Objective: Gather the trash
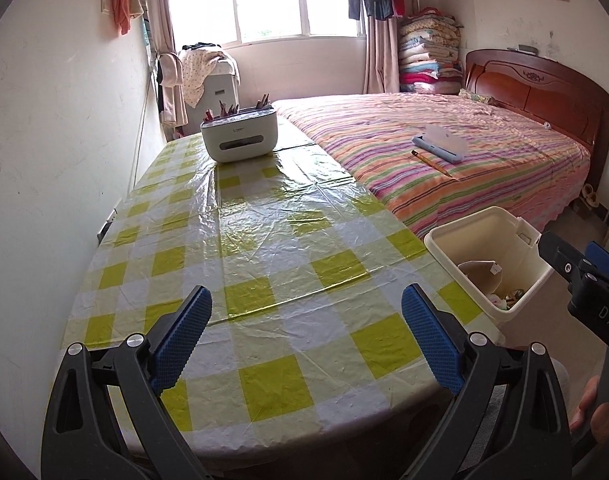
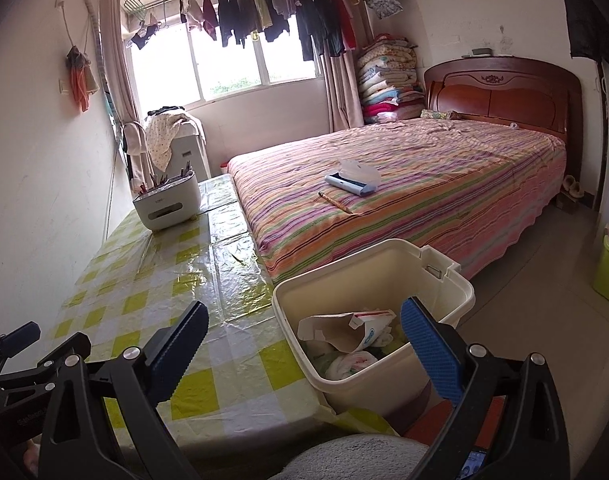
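Hovering low over the checked tablecloth [image 1: 264,248], the left gripper [image 1: 306,322] has its jaws spread wide with nothing between them, and the right gripper [image 2: 304,340] stands just as open and empty, angled toward the cream bin [image 2: 456,288]. That bin sits just off the table's right edge, below its top, likely so rubbish can be dropped straight in; a torn paper carton [image 2: 344,330] and crumpled wrappers [image 2: 352,362] already lie inside. No litter shows on the cloth itself, so the collecting looks nearly done. A white holder of pens [image 1: 238,136] stands at the far end, and a pencil [image 2: 335,202] and a case [image 2: 352,184] rest on the striped bed [image 2: 444,184], well apart from both grippers
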`<state>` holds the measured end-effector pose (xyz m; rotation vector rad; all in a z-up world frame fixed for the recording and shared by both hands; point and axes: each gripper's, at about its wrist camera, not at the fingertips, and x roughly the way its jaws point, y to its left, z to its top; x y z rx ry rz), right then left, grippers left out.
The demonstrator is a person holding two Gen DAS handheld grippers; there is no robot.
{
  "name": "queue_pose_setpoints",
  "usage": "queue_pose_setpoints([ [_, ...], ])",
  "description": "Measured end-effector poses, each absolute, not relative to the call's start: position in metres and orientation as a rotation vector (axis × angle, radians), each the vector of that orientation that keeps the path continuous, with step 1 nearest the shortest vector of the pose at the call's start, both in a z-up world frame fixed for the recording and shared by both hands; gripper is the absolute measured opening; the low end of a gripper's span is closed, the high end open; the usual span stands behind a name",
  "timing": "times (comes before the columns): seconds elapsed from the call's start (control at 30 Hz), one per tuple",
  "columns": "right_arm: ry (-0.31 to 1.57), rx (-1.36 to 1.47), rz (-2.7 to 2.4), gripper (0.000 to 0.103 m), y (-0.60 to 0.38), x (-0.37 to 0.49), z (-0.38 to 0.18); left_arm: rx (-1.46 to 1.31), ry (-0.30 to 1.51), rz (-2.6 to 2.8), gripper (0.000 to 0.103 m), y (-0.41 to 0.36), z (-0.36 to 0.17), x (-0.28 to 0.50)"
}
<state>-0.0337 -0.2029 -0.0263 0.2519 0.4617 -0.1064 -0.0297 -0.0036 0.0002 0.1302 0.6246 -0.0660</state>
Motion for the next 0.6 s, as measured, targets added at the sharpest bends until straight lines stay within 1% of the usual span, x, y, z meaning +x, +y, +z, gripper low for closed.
queue_pose_setpoints([
  [0.6,0.486,0.249,-0.111,0.094,-0.2074,-0.0245,-0.0293,0.150,0.682,-0.087,0.094,-0.0100,-0.0077,-0.0195],
])
